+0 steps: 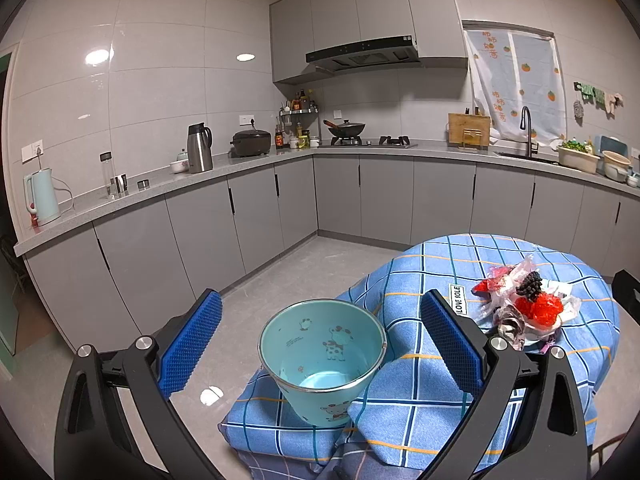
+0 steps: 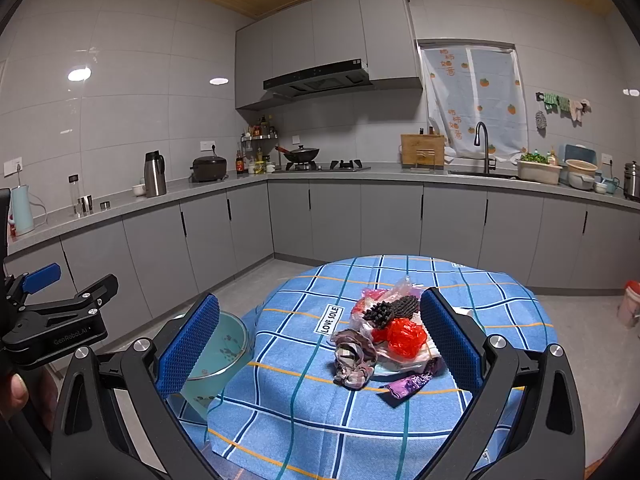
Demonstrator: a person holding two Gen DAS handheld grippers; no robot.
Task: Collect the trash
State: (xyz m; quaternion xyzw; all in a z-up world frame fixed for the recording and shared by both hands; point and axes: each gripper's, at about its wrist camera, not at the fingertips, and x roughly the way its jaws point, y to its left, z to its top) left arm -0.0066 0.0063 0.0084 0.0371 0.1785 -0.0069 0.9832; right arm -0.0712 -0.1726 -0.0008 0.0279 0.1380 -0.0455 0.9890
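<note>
**One bin, one heap of wrappers, two empty grippers**

My left gripper (image 1: 320,344) is spread wide with nothing between its two blue pads; the mint-green cartoon-print trash bin (image 1: 322,364) sits framed between them, upright, mouth open, at the edge of the table. I can see one bin only, and nothing shows inside it.

My right gripper (image 2: 320,344) is just as wide apart and holds nothing. Ahead of it, on the blue plaid tablecloth (image 2: 288,412), lies a single trash heap (image 2: 390,338) — in it I count one red crinkled wrapper (image 2: 406,336), one dark bumpy piece (image 2: 394,308) at 12 o'clock of the red one, one grey crumpled wrapper (image 2: 352,360) at 8 o'clock, and one purple foil wrapper (image 2: 410,385) at 6 o'clock, all on clear plastic film. The pieces touch or overlap one another.

From the right wrist the bin lies at 9 o'clock of the heap, well apart from it, partly hidden behind my left-hand finger pad. One white "LOVE SOLE" label (image 2: 330,319) is stitched to the cloth between bin and heap — nearer the heap.
</note>
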